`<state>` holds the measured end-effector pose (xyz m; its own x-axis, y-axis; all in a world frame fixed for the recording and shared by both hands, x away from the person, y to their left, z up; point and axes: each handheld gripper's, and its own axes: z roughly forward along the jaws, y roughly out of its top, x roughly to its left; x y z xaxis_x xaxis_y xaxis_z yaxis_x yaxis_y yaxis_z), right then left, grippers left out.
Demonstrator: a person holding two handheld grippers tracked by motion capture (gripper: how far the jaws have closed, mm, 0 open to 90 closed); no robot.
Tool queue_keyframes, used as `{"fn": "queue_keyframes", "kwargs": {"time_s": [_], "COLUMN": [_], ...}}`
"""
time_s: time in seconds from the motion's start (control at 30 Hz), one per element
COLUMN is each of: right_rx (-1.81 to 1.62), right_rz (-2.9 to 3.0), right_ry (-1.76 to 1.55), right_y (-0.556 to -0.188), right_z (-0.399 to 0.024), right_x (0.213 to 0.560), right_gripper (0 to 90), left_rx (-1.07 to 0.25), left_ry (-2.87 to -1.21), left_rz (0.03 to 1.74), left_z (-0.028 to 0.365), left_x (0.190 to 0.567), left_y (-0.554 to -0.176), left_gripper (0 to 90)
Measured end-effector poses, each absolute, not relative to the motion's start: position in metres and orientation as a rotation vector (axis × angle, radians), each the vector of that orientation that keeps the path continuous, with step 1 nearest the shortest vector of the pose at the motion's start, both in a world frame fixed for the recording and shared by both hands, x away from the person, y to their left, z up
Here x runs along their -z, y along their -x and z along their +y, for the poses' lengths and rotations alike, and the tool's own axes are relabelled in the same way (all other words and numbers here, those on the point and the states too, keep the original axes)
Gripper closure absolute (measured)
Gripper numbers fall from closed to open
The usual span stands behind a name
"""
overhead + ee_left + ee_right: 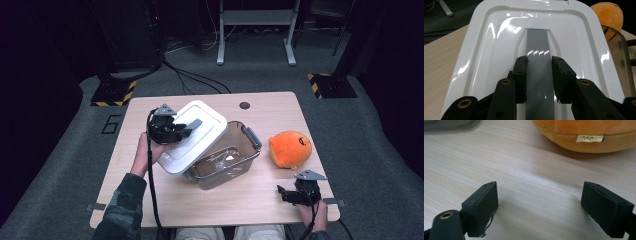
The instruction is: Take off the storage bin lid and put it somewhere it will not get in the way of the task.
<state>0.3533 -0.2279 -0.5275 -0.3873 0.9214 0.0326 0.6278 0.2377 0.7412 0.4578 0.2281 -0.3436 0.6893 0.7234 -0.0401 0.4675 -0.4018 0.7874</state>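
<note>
From the high view, the left gripper (pixel 187 129) holds the white lid (pixel 197 135) by the grey handle (pixel 194 124) that runs across its top, the fingers clamped on that strip. The lid tilts, its lower edge resting on the near rim of the clear box (pixel 227 155), which sits just beyond and to the right of the fingers on the table (pixel 150 200). The right gripper (pixel 281 192) rests low at the near right corner of the table, its fingers pointing left, with the orange plush toy (pixel 290 148) a little beyond it and well apart from the lid. In the left gripper view, the two black fingers (pixel 521 80) press on either side of the handle (pixel 539 70), which runs straight ahead between them up the middle of the lid (pixel 489 50); the toy (pixel 609 15) shows past the lid's far right corner, and the box's rim (pixel 621 52) curves along the right of the fingers. In the right gripper view, the fingers (pixel 484 207) stand wide apart with nothing but bare table (pixel 539 195) between them, and the toy (pixel 584 130), with a small yellow tag (pixel 590 138), lies ahead and slightly right of them, not touching.
</note>
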Motion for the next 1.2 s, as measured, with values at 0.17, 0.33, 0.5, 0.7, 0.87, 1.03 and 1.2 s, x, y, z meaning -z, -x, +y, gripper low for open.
{"fn": "queue_keyframes", "kwargs": {"time_s": [0.17,0.33,0.5,0.7,0.87,1.03,1.2], "right_rx": [-0.953,-0.952,-0.95,-0.95,-0.947,-0.945,-0.944], "right_rz": [2.106,2.108,2.106,2.107,2.107,2.106,2.105], "right_ry": [-1.412,-1.411,-1.411,-1.41,-1.41,-1.41,-1.41], "right_y": [-0.353,-0.353,-0.353,-0.353,-0.353,-0.353,-0.353], "right_z": [-0.228,-0.228,-0.227,-0.227,-0.227,-0.227,-0.227], "right_x": [0.528,0.528,0.527,0.528,0.527,0.527,0.528], "right_gripper": [13.3,13.3,13.4,13.4,13.4,13.3,13.4], "left_rx": [-0.424,-0.453,-0.472,-0.505,-0.536,-0.543,-0.545], "left_ry": [-2.057,-2.026,-1.99,-1.949,-1.928,-1.898,-1.886], "left_rz": [0.948,1.001,1.057,1.139,1.218,1.284,1.339], "left_z": [0.243,0.257,0.273,0.294,0.312,0.326,0.336], "left_x": [0.343,0.342,0.344,0.345,0.35,0.36,0.372], "left_y": [-0.459,-0.458,-0.456,-0.456,-0.455,-0.457,-0.458], "left_gripper": [66.3,66.3,66.3,66.3,66.3,66.3,66.3]}}
